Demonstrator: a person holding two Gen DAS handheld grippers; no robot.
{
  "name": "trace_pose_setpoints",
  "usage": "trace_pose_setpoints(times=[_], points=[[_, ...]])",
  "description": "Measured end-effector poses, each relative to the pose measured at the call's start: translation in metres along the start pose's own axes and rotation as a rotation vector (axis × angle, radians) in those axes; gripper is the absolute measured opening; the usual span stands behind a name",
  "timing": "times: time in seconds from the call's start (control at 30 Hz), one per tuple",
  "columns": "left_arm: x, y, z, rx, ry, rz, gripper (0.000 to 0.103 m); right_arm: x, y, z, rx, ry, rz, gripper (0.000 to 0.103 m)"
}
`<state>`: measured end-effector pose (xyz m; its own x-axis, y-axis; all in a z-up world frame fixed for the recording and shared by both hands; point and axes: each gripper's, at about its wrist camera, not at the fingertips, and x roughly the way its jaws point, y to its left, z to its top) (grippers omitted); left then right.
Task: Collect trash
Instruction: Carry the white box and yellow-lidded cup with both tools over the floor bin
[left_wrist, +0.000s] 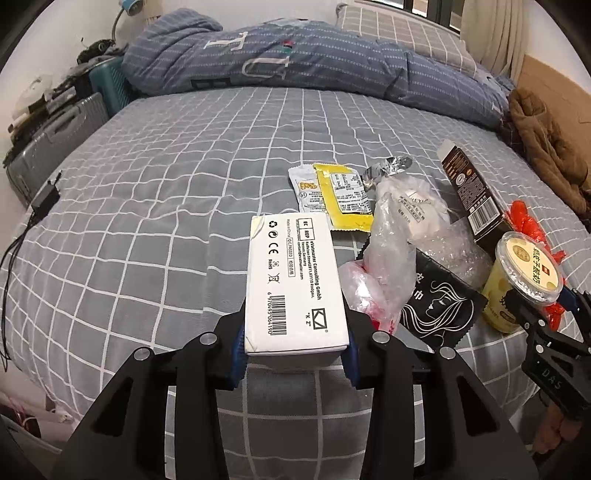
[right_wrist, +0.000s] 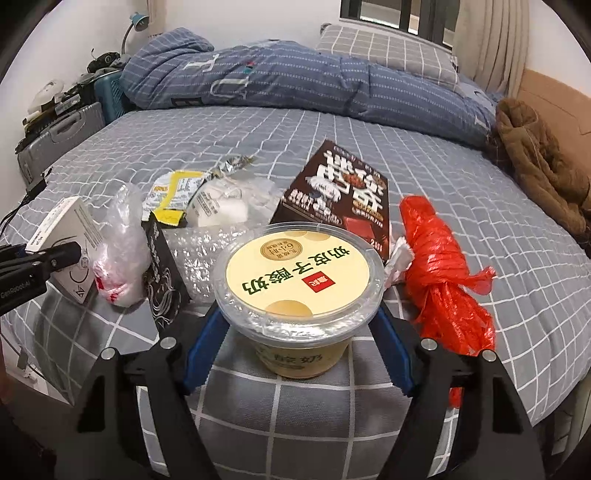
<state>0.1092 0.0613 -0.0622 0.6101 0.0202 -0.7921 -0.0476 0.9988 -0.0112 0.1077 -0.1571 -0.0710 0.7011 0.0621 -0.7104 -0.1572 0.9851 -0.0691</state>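
Note:
My left gripper (left_wrist: 295, 354) is shut on a white barcoded box (left_wrist: 293, 280), which it holds by the near end just above the bed. My right gripper (right_wrist: 299, 332) brackets a yellow yogurt cup (right_wrist: 299, 273) standing on the sheet. Its blue pads (right_wrist: 207, 339) meet the cup's sides just under the clear lid rim. The cup (left_wrist: 524, 280) and the right gripper (left_wrist: 532, 317) also show at the right of the left wrist view. A red plastic bag (right_wrist: 443, 280) lies right of the cup, and a dark brown carton (right_wrist: 340, 195) lies behind it.
More litter lies between the grippers: a black sachet (right_wrist: 162, 273), bubble wrap (right_wrist: 207, 247), a clear bag (right_wrist: 122, 258), a yellow sachet (left_wrist: 345, 195) and a foil wrapper (left_wrist: 391, 168). A blue quilt (left_wrist: 295, 66) is heaped at the bed's far side. A brown jacket (right_wrist: 535, 166) lies at the right.

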Motion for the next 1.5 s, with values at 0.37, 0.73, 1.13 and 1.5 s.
trace_pose_setpoints(times=[0.37, 0.73, 1.13, 1.5], points=[[-0.026, -0.003, -0.001, -0.017, -0.028, -0.002, 0.039, -0.028, -0.005, 0.008, 0.008, -0.051, 0.002, 0.072], [-0.047, -0.010, -0.016, -0.016, -0.036, -0.004, 0.039, -0.059, -0.014, 0.004, 0.021, -0.094, 0.005, 0.072], [-0.067, -0.021, -0.038, 0.002, -0.040, -0.024, 0.039, -0.090, -0.022, -0.008, 0.050, -0.113, 0.009, 0.072], [-0.093, -0.030, -0.062, 0.004, -0.048, -0.043, 0.039, -0.124, -0.025, -0.029, 0.065, -0.122, 0.016, 0.072]])
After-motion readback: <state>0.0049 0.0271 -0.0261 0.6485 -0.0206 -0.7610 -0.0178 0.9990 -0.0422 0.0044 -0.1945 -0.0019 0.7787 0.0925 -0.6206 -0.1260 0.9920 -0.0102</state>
